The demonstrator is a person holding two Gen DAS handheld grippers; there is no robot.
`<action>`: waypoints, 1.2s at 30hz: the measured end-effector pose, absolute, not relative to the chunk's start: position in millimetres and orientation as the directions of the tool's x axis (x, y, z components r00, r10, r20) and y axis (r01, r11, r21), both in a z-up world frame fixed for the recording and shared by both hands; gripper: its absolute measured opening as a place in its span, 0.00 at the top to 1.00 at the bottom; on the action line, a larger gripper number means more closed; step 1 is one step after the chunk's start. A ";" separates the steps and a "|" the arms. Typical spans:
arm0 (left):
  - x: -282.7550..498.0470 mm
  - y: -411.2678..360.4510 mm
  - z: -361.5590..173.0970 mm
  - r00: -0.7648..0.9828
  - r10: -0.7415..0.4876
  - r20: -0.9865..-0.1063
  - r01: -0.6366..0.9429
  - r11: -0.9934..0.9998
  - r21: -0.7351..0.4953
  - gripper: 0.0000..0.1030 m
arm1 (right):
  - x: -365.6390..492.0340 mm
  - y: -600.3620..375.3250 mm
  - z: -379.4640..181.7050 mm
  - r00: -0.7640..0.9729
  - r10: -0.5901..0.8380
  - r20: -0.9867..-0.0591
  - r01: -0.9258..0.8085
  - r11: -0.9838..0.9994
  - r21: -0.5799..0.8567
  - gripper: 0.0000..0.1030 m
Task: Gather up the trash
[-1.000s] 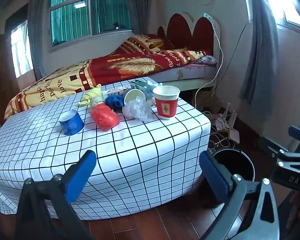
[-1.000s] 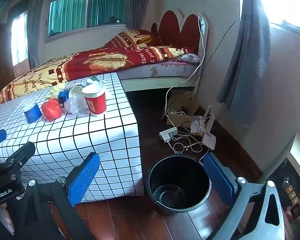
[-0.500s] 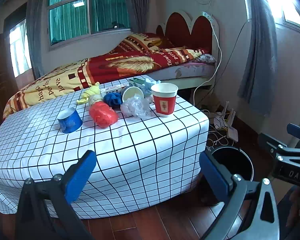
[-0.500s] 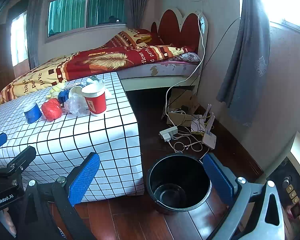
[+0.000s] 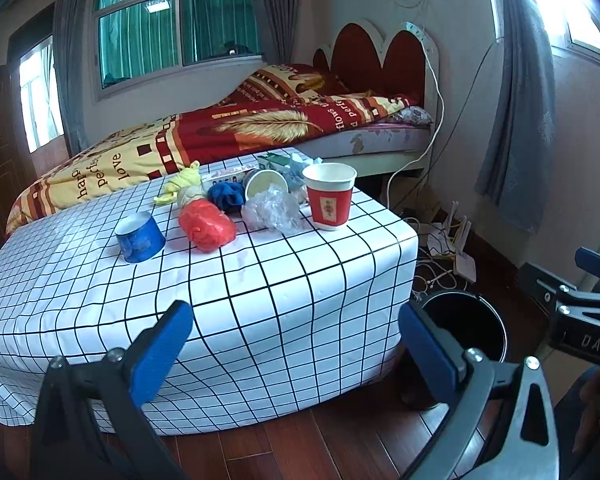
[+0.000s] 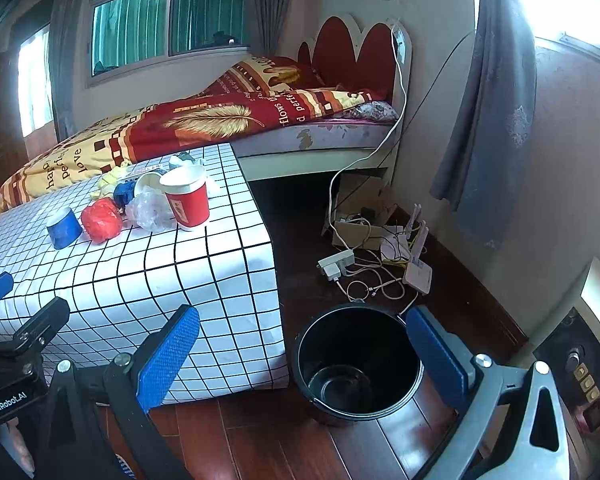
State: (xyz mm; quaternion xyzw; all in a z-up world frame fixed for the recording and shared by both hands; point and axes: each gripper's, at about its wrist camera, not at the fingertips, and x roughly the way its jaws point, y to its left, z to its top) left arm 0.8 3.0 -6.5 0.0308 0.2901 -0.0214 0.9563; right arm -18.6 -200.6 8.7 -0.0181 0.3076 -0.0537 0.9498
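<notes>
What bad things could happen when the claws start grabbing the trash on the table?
1. The red paper cup stands upright near the table's corner, right beside the clear crumpled plastic. A clumsy grab at the plastic might knock the cup off.
2. The black bin sits low on the floor beside the table, so dropped trash could miss it.
3. The cables lie just behind the bin; a missed piece could land among them.
</notes>
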 end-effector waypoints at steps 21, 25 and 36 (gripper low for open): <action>-1.3 3.2 -7.4 0.830 -0.026 -0.557 0.059 0.997 0.041 0.00 | -19.4 -201.8 9.1 0.804 -0.114 -0.584 0.093 0.993 -0.066 0.00; -1.2 3.1 -7.3 0.830 -0.025 -0.557 0.059 0.997 0.043 0.00 | -19.2 -202.1 9.3 0.803 -0.114 -0.585 0.093 0.993 -0.066 0.00; -1.7 3.1 -7.2 0.830 -0.026 -0.557 0.059 0.997 0.041 0.00 | -19.2 -202.9 9.8 0.803 -0.114 -0.585 0.094 0.993 -0.065 0.00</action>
